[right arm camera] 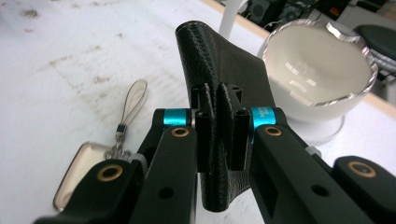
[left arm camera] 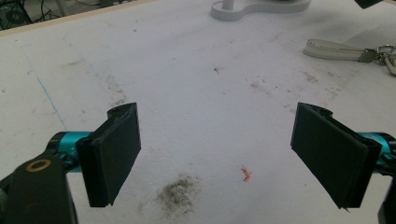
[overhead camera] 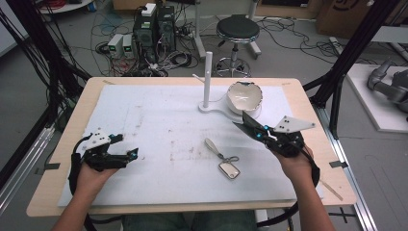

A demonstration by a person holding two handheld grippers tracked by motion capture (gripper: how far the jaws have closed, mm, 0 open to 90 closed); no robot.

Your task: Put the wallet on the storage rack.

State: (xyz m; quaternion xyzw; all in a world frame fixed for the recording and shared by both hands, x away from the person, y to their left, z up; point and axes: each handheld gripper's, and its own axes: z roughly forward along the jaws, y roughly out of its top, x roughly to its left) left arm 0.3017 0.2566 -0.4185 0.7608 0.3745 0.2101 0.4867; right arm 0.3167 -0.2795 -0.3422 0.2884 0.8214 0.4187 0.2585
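One black, grained leather card holder (right arm camera: 219, 60) is pinched upright in the right claw (right arm camera: 222, 135), at three o'clock of the spread, empty left claw (left arm camera: 217, 149).

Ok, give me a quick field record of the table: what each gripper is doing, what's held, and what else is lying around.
left gripper: open, holds nothing, low over the white mat
right gripper: shut on the black textured leather card holder, lifted off the mat
white bowl with scalloped rim: beyond the right gripper, on the base of the white stand with upright post
keychain with cream strap and clear tag: flat on the mat, mid-table
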